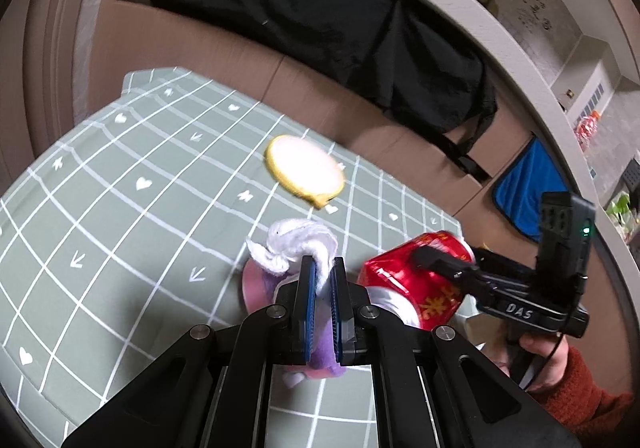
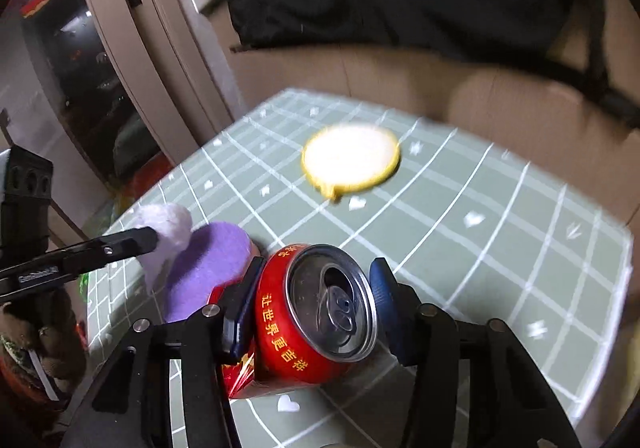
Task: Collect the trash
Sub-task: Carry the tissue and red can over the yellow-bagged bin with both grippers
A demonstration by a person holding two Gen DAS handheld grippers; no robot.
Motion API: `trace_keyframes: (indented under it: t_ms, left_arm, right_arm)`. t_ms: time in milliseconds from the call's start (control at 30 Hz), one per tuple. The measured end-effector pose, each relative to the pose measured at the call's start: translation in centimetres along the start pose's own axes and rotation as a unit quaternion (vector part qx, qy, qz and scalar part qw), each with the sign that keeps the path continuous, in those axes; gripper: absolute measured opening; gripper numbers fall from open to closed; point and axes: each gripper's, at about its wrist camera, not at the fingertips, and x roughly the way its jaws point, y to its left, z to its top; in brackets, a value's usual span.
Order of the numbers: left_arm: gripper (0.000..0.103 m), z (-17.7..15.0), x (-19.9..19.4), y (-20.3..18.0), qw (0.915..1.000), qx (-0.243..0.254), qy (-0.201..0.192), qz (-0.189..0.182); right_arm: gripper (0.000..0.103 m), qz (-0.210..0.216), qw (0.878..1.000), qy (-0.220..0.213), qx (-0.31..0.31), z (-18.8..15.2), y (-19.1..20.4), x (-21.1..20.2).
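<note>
A: Holding what, and why aloft?
B: The right gripper (image 2: 308, 308) has its fingers clamped across a red can (image 2: 316, 312), lifted off the bench (image 2: 500, 216) for carrying away. The left gripper (image 1: 323, 272), fingers closed, pinches a white tissue wad (image 1: 298, 244) near the bench's near edge.

The black handheld right gripper (image 1: 442, 268) bore white letters "DAS"; the red aluminium drink can (image 2: 308, 312) beside it carried "让世界更吉祥".
</note>
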Motion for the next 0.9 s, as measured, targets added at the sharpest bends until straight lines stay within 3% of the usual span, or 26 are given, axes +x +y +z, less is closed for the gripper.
trace_keyframes:
  t_ms: [500, 900]
  left_arm:
    - [0.007, 0.7, 0.1, -6.2, 0.9980, 0.058, -0.017, -0.018]
    - [0.007, 2.1, 1.2, -12.2, 0.9912, 0.121, -0.049, -0.023]
  right_arm:
    - [0.049, -0.070, 0.994, -0.087, -0.012, 0.1, -2.1, -7.0]
    - [0.049, -0.093, 0.987, -0.134, 0.010, -0.3, -4.7, -11.0]
